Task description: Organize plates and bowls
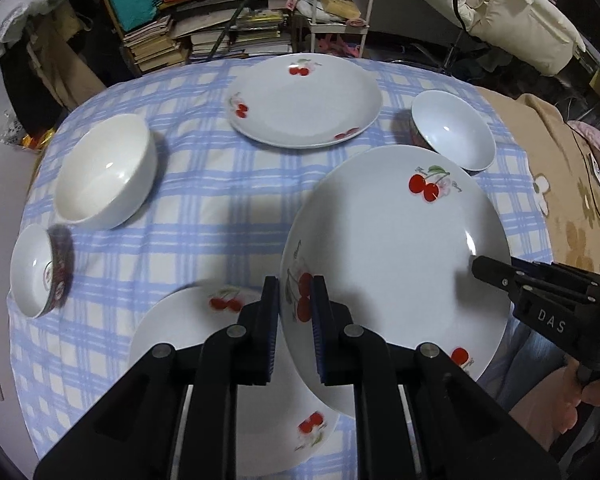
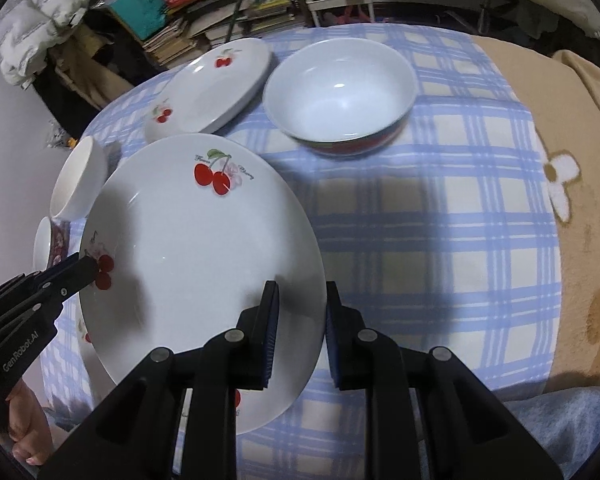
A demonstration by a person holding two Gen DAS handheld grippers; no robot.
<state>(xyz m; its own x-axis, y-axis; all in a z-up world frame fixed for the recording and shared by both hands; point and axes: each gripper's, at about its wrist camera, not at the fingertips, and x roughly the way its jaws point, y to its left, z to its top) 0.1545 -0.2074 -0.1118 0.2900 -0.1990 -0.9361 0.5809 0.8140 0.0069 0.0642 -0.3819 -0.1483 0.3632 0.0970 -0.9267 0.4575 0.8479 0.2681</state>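
The large cherry plate (image 1: 396, 248) is carried between both claws, raised off the checked cloth (image 1: 204, 200) of the bench with its rim overlapping the lower cherry plate (image 1: 188, 320) that lies at about seven o'clock in the left wrist view. The left claw (image 1: 295, 312) is clamped on the plate's rim at nine o'clock, one pad above and one below the edge; the right claw (image 2: 302, 316) is clamped on the opposite rim at about three o'clock. Two opposed grips probably serve because a wide, smooth, shallow plate would tip or slip from a single pinch at its edge. The plate sits tilted, its near edge lower, which suggests it is being carried towards a stack. A third cherry plate (image 1: 304, 102) rests at twelve o'clock, the likely mates for stacking being it and the lower one. Bowls are scattered apart: a white bowl (image 1: 106, 172) at ten o'clock, a small patterned bowl (image 1: 38, 270) at nine o'clock on its side, and a red-banded bowl (image 2: 340, 96) at one o'clock, well clear of the plate.
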